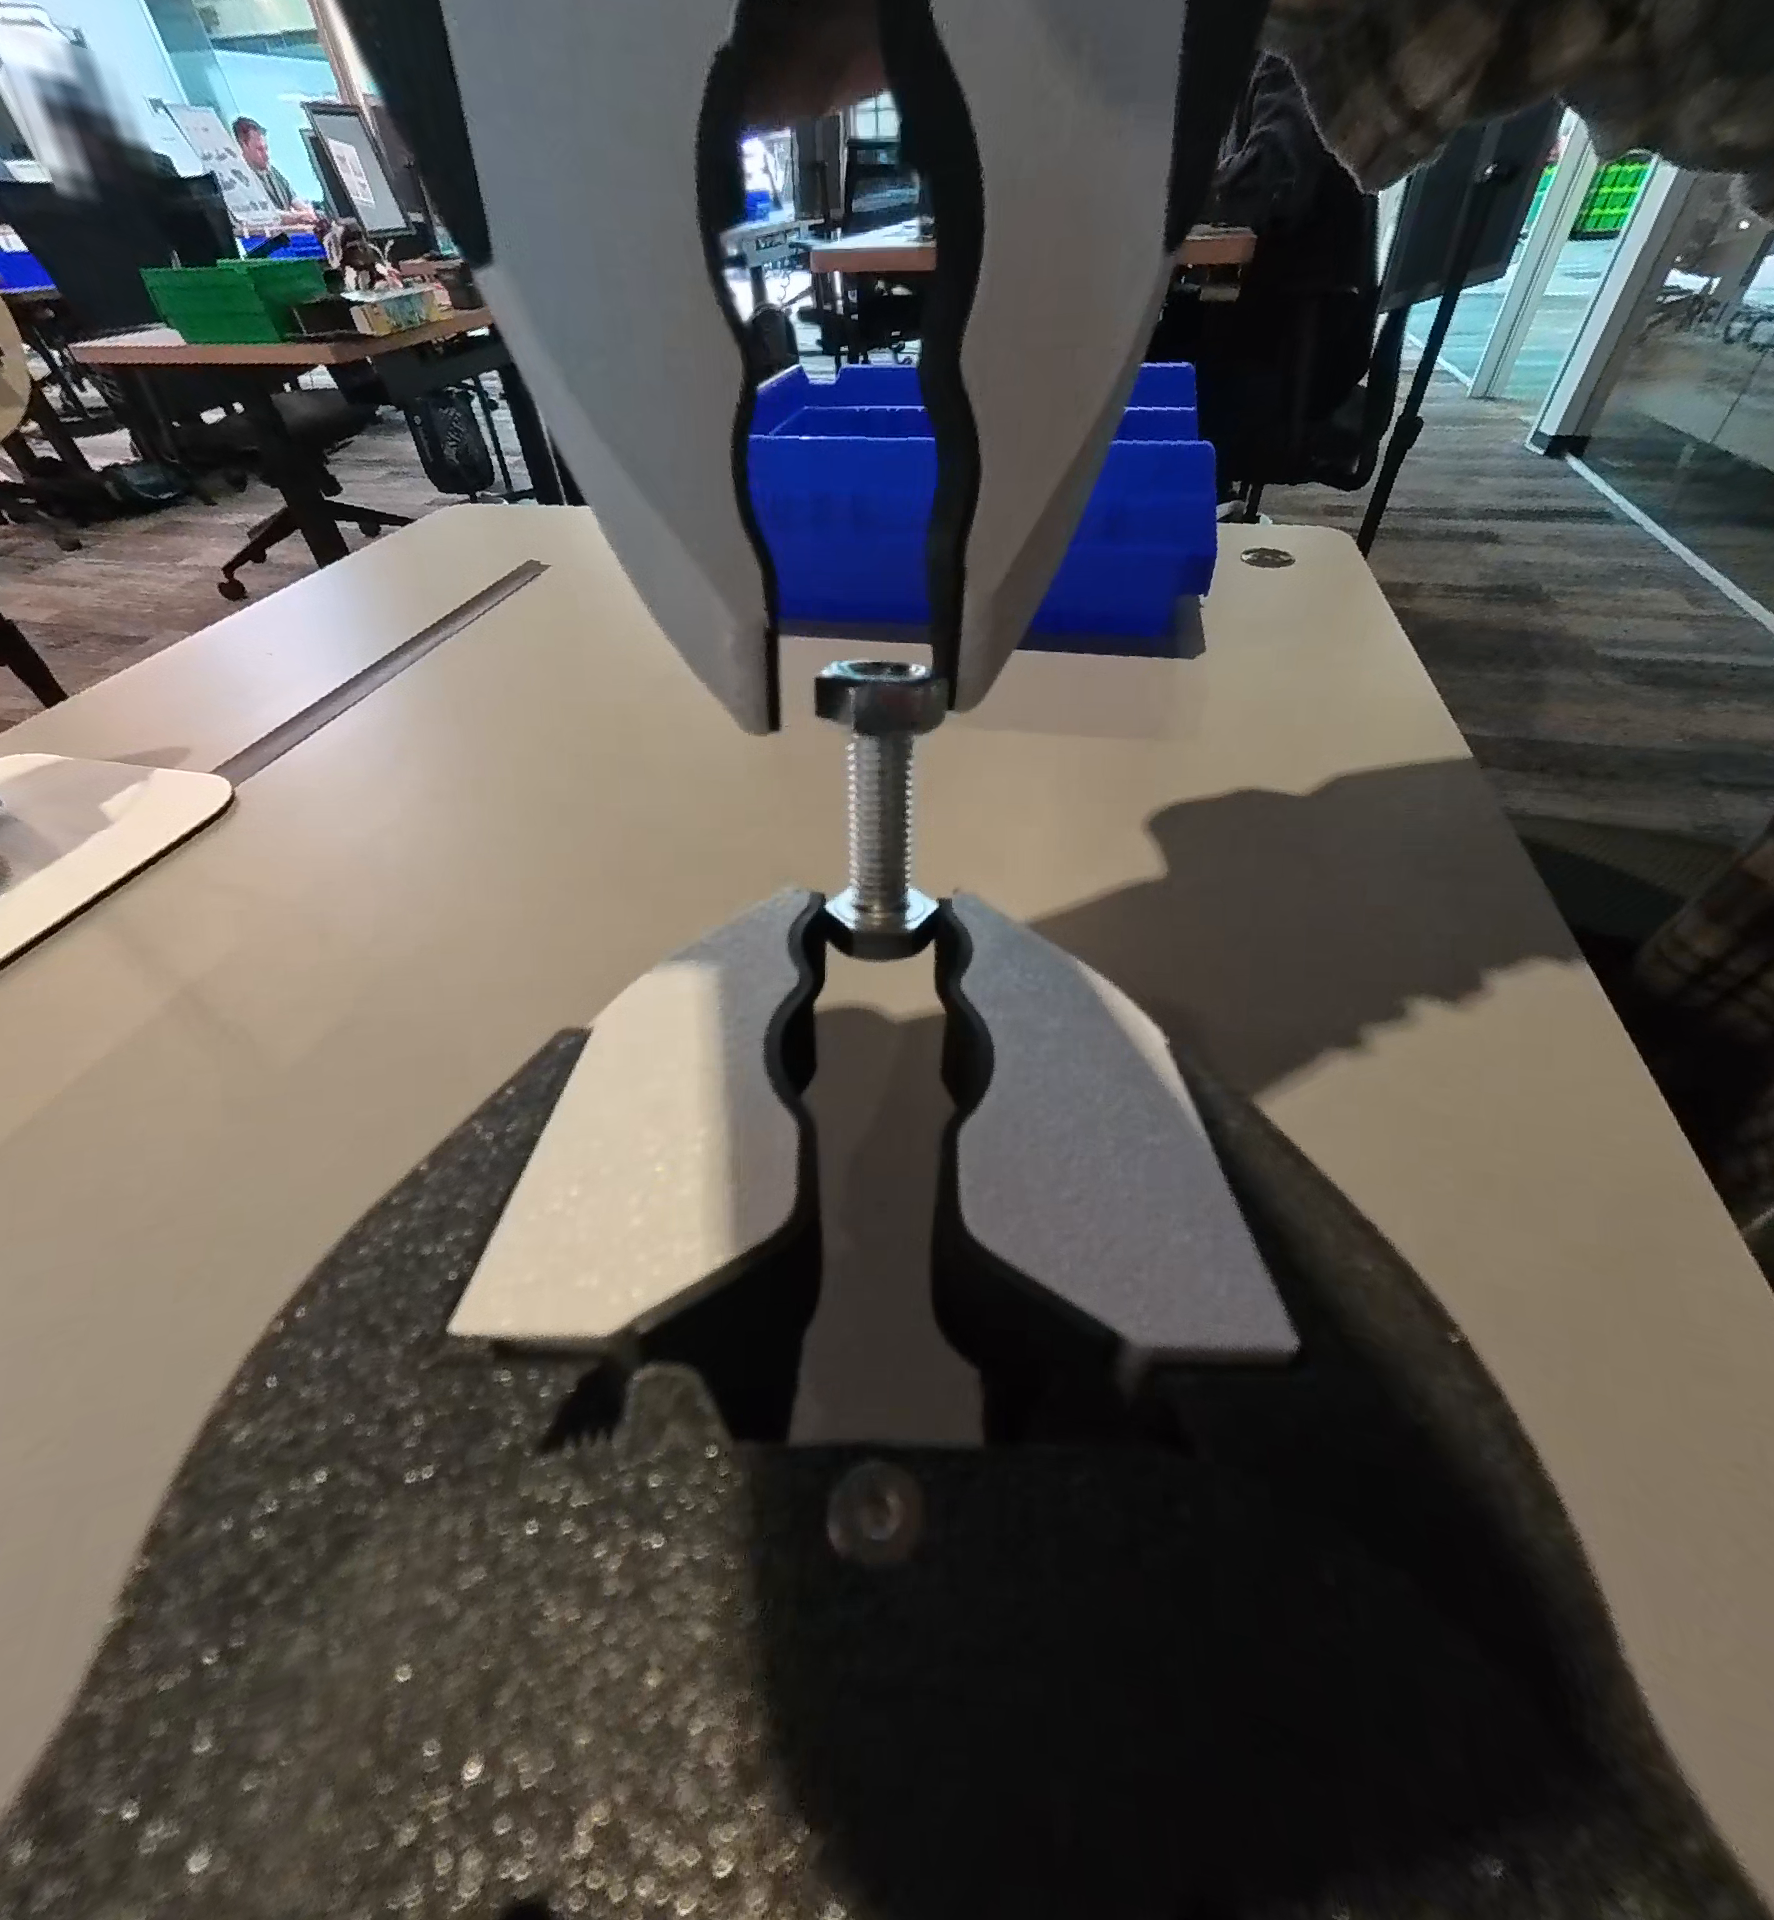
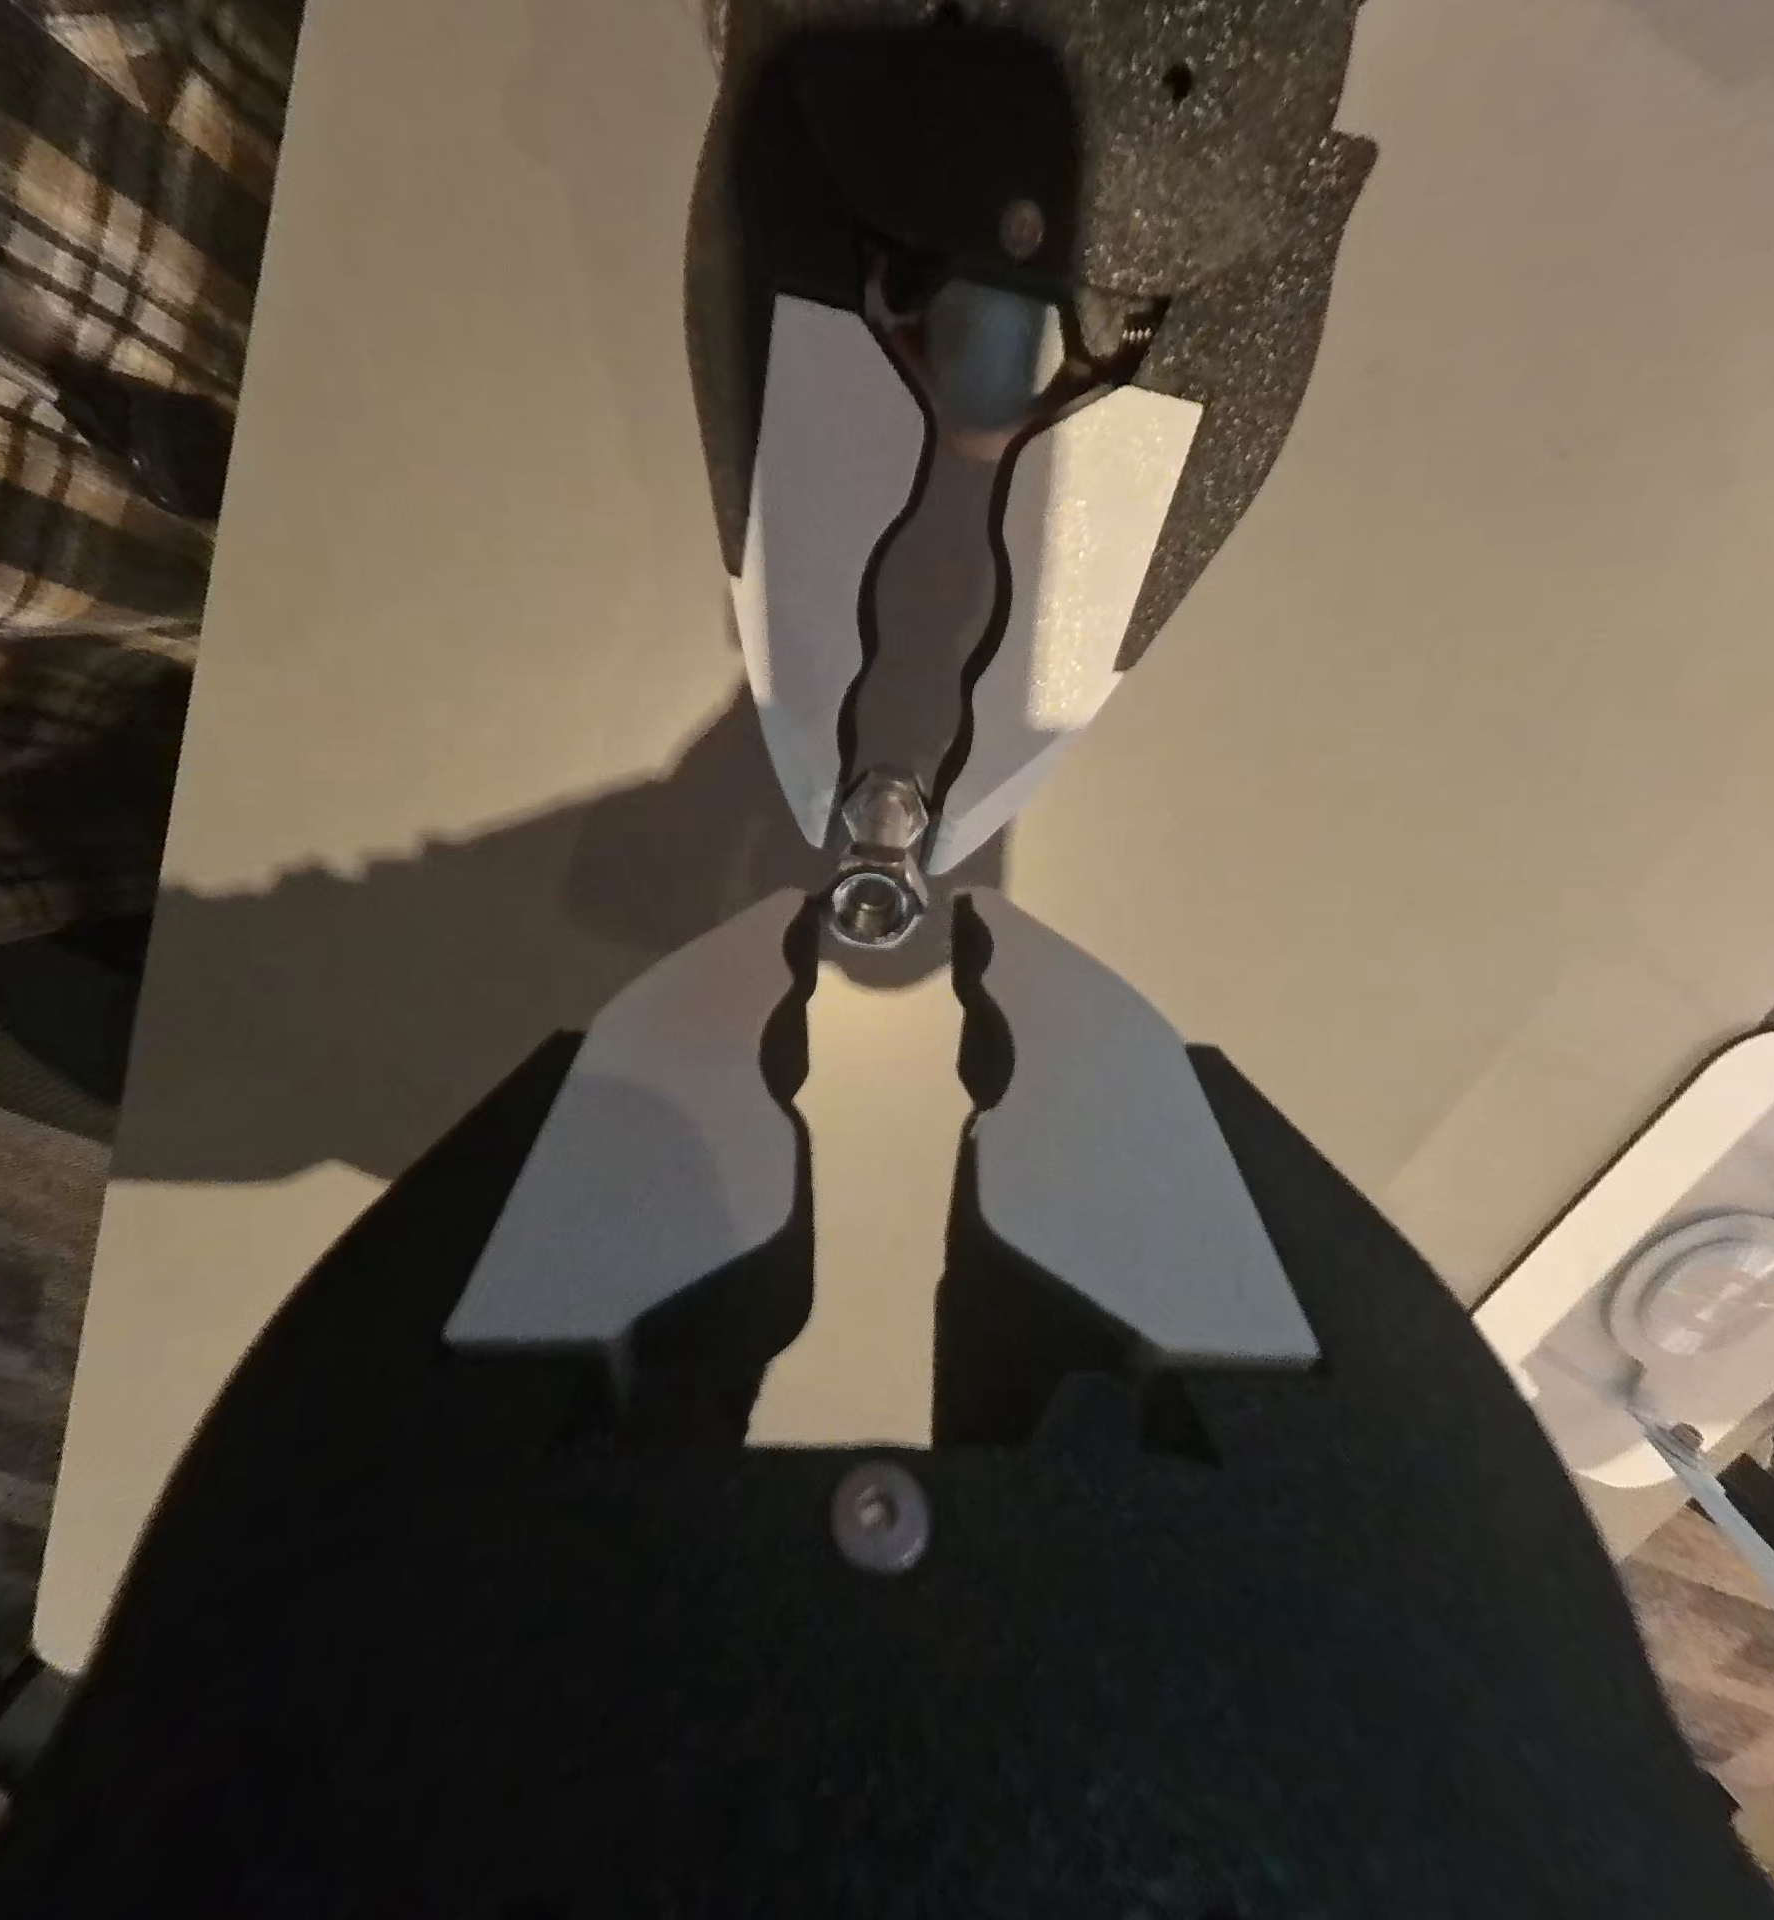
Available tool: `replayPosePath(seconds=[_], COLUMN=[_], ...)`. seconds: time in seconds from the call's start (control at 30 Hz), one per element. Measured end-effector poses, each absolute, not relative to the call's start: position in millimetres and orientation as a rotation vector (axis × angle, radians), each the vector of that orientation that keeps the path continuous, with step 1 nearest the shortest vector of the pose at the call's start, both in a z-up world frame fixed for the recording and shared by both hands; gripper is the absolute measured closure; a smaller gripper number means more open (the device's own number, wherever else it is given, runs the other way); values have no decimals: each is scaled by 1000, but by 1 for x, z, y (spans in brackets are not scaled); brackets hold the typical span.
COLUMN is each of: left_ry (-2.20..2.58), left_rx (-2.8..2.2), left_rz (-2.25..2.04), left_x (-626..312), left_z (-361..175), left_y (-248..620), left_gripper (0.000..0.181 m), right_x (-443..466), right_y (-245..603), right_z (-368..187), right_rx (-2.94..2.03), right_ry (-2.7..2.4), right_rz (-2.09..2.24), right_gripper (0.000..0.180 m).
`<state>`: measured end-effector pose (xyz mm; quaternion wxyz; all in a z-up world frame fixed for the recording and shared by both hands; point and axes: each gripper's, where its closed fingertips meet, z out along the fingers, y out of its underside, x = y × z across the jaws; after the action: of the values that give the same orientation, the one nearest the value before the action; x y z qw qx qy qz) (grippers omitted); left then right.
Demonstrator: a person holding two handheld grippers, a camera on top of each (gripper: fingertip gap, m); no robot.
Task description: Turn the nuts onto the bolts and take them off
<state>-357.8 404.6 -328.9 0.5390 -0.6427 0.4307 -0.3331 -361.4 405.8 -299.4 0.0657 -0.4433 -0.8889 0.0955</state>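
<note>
A silver socket-head bolt (image 1: 875,810) stands upright above the white table (image 1: 447,935), with a hex nut (image 1: 878,925) on its lower end. My left gripper (image 1: 881,920) is shut on the nut. My right gripper (image 1: 862,707) comes down from above, and its jaws straddle the bolt head (image 1: 878,691) with a small gap on one side. In the right wrist view I look down on the bolt head (image 2: 878,914) between my right gripper's (image 2: 881,920) slightly parted tips. The left gripper (image 2: 878,831) holds the nut (image 2: 878,821) beyond it.
Blue bins (image 1: 1101,499) stand at the table's far edge. A white base plate (image 1: 62,842) lies at the left and also shows in the right wrist view (image 2: 1641,1195). A plaid sleeve (image 1: 1745,987) is at the table's right edge (image 1: 1589,1039). My left and right fingertips are right by each other.
</note>
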Motion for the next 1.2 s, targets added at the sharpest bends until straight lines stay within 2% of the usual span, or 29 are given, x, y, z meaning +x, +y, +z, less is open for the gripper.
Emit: replayPosePath(seconds=[0.2,0.37,0.5,0.57,0.67,0.8,0.93,1.0,1.2], left_ry=[1022,987,905,850,775,730,712,710,710], left_rx=[-1522,-1521,-1504,-1490,-1481,-1500,-1511,-1516,-1516], left_rz=[-795,-803,-840,-869,-894,-852,-823,-814,-813], left_x=[-358,-362,-370,-375,-383,-387,-388,-388,-389], left_z=[-328,-325,-316,-309,-304,-307,-308,-308,-308], left_y=[404,408,413,415,420,426,428,428,428], left_gripper=[162,162,162,162,161,161,161,161,161], right_x=[-363,-367,-382,-386,-374,-366,-383,-388,-411], right_y=[406,405,411,423,436,438,429,429,424], right_z=[-297,-278,-246,-228,-212,-239,-264,-267,-271], right_rx=[-1355,-1377,-1399,-1398,-1356,-1442,-1510,-1505,-1511], right_ry=[-2676,-2573,-2117,-1732,-1166,-807,-709,-675,-734], right_rz=[298,389,660,830,1028,1008,947,940,990], right_gripper=[152,136,108,103,119,121,126,135,144])
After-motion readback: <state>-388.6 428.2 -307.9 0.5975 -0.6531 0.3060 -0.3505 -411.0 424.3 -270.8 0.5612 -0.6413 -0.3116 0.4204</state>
